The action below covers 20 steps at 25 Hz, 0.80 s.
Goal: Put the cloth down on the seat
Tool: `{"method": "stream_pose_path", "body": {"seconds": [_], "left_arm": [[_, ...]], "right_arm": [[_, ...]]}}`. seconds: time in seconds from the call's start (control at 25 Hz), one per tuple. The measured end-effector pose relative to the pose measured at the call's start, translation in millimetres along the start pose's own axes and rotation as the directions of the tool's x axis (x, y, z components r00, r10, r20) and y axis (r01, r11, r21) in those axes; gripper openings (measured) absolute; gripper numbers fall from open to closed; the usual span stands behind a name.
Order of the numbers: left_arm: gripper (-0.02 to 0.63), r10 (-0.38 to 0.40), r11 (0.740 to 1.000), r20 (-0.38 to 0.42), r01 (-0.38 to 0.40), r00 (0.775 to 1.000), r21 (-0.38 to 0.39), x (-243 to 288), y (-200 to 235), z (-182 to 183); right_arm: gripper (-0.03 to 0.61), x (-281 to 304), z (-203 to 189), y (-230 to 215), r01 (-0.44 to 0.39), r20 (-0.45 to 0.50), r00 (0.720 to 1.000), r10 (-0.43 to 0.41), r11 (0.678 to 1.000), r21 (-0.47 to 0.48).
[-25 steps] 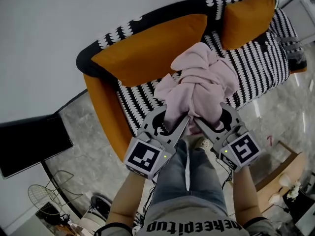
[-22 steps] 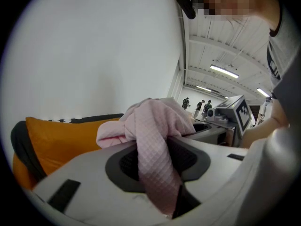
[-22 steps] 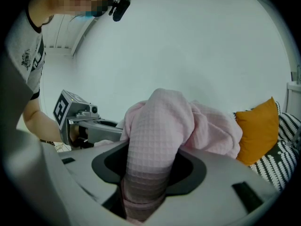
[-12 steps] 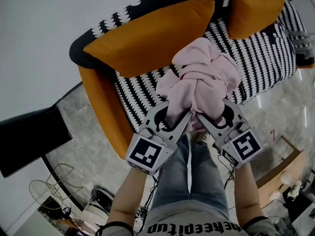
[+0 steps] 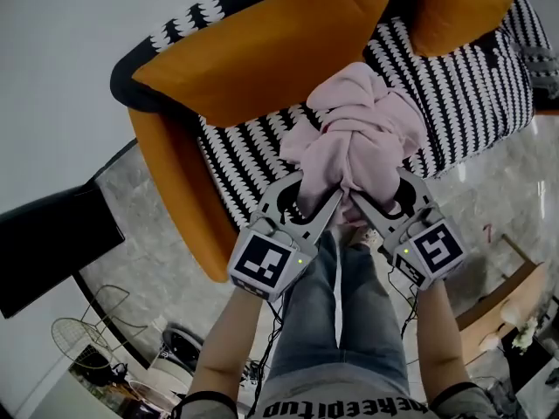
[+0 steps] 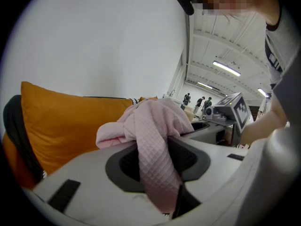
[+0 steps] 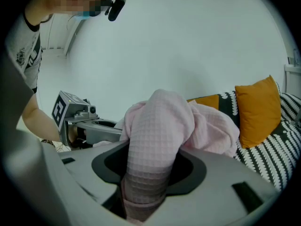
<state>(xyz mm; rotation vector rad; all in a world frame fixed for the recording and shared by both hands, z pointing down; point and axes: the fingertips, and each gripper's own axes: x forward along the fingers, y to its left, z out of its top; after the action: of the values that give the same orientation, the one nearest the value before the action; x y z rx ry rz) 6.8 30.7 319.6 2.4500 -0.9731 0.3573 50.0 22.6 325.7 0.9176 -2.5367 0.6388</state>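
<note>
A bunched pink waffle-weave cloth [image 5: 358, 133] hangs between both grippers above the black-and-white patterned seat [image 5: 262, 151] of a sofa. My left gripper [image 5: 307, 206] is shut on one end of the cloth [image 6: 155, 159], which runs up out of its jaws. On the other end of the cloth [image 7: 153, 159] my right gripper [image 5: 374, 201] is shut the same way. The two grippers sit side by side at the sofa's front edge, over the person's legs. Whether the cloth touches the seat is hidden by its own folds.
A large orange back cushion [image 5: 262, 51] lies behind the cloth, a smaller orange cushion [image 5: 458, 7] to the right. The sofa has an orange side [image 5: 175, 190]. A dark flat panel [image 5: 44, 251] and a wire basket [image 5: 74, 339] stand on the marble floor at the left.
Both grippers and the cloth have moved forward, further over the seat toward the big orange cushion. Both grips on the cloth are unchanged.
</note>
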Motion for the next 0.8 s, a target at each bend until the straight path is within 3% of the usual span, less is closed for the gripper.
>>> {"method": "stream_pose_path", "body": {"seconds": [0.6,0.8], "left_arm": [[0.168,-0.013,1.0,-0.041,0.013,0.999,0.0,36,7,-48],[0.167,-0.009,1.0,-0.063,0.009,0.998,-0.002,45,29,-68]], "right_arm": [[0.238,14,-54,-27,0.041,-0.039,0.998,-0.039,0.998,0.047],[0.238,38,-71,-34,0.05,-0.053,0.998,-0.047,0.998,0.05]]}}
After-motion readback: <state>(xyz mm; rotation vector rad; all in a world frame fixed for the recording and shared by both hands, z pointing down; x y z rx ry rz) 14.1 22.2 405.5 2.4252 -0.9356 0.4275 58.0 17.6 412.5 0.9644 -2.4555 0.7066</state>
